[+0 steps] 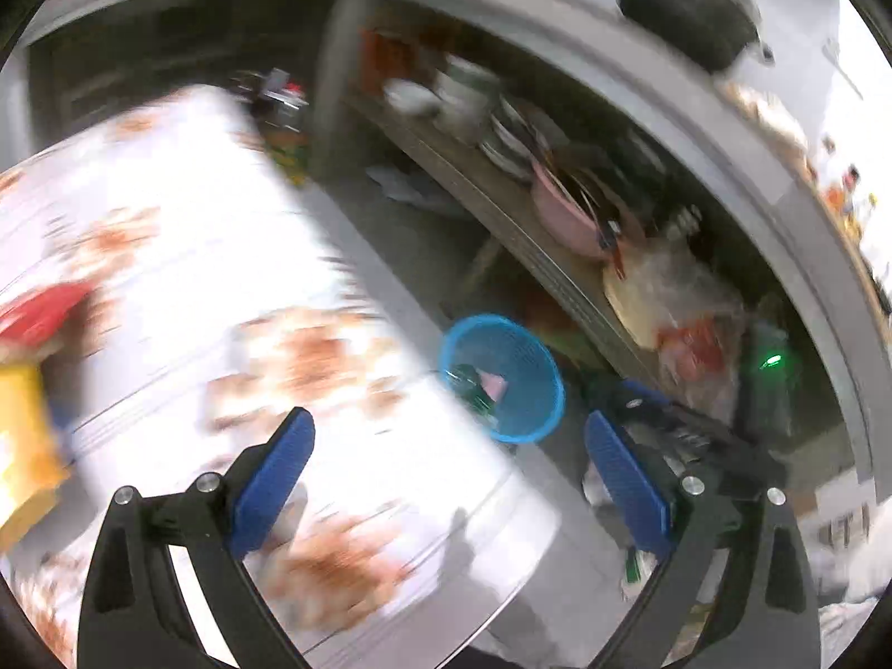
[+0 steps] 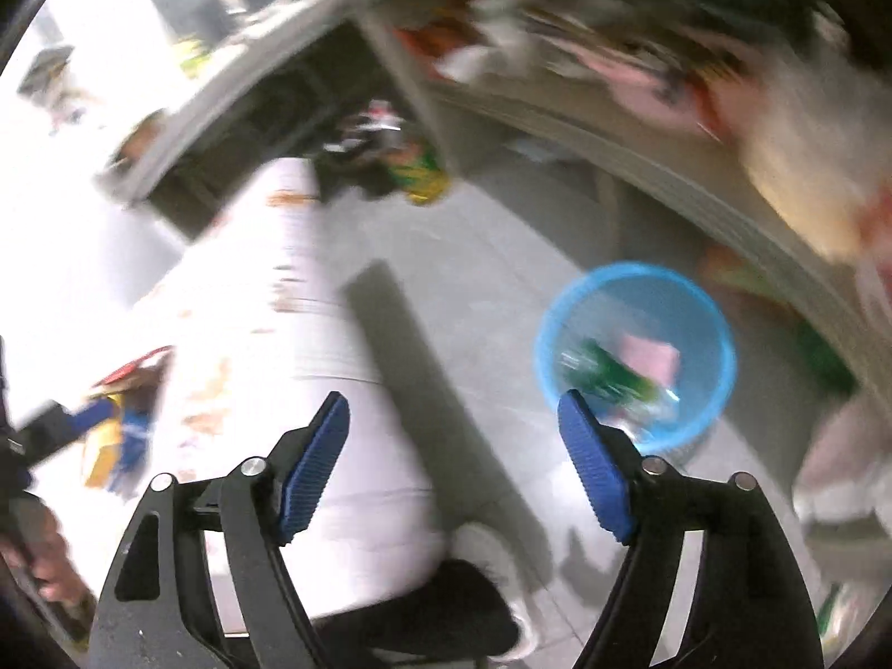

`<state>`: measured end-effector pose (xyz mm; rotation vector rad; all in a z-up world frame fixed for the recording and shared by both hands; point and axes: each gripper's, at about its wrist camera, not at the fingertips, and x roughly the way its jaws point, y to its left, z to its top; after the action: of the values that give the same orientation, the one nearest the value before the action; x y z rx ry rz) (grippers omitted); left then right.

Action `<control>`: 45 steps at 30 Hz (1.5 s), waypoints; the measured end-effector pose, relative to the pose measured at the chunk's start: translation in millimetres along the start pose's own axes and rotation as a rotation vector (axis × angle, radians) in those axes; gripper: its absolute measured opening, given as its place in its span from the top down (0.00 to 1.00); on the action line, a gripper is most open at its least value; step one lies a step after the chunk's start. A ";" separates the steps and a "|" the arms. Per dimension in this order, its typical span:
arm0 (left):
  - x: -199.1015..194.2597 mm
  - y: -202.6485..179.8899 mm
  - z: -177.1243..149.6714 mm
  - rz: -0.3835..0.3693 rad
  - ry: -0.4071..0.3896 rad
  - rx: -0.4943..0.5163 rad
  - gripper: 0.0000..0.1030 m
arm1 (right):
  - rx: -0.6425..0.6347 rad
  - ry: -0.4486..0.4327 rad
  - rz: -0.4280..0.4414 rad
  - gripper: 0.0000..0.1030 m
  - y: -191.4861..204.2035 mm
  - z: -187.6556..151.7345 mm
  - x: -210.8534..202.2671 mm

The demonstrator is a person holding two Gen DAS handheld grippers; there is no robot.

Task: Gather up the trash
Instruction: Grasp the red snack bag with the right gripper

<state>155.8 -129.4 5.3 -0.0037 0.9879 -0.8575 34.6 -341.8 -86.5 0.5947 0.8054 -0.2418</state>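
Nearest in the left wrist view, the left gripper (image 1: 449, 479) has its blue-padded fingers (image 1: 273, 479) spread wide with nothing between them, poised over the near edge of a table covered by a white cloth with orange flower prints (image 1: 234, 256). At the far left of that cloth sit a yellow packet (image 1: 22, 435) and something red (image 1: 39, 312) (both too smeared by motion blur to name more closely).

The right gripper (image 2: 454, 463) is likewise released, its fingers well apart and gripping nothing, held above the grey floor (image 2: 490, 256) with the same table (image 2: 267, 290) to its left. Low in that view a dark trouser leg and white shoe (image 2: 479, 552) stand on the floor.

Just past the grippers, a blue mesh wastebasket (image 1: 535, 390) (image 2: 719, 334) stands on the floor beside the table's right edge. Inside it lie a green wrapper (image 2: 607, 373) and a pink scrap (image 2: 652, 359), the trash already collected.

Farther right, a low shelf (image 1: 490, 195) holds stacked plates, a pink bowl (image 1: 563, 217) and plastic bags (image 1: 686, 301). Farthest, on the counter above, sits a black pot (image 1: 691, 11).
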 end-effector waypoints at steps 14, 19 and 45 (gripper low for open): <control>-175.3 188.3 -52.7 0.257 -0.409 -0.419 0.07 | -0.173 0.327 0.575 0.22 236.0 23.9 79.3; -186.1 277.1 -35.1 0.198 -0.415 -0.714 0.11 | -0.015 0.482 0.593 0.30 270.4 28.2 152.7; -124.8 363.9 19.0 0.063 -0.181 -0.822 0.66 | 0.059 0.594 0.579 0.95 307.5 43.2 220.4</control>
<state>367.0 191.0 -27.2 -0.7344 1.1007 -0.3378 339.1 -113.6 -100.5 0.9475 1.1543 0.4663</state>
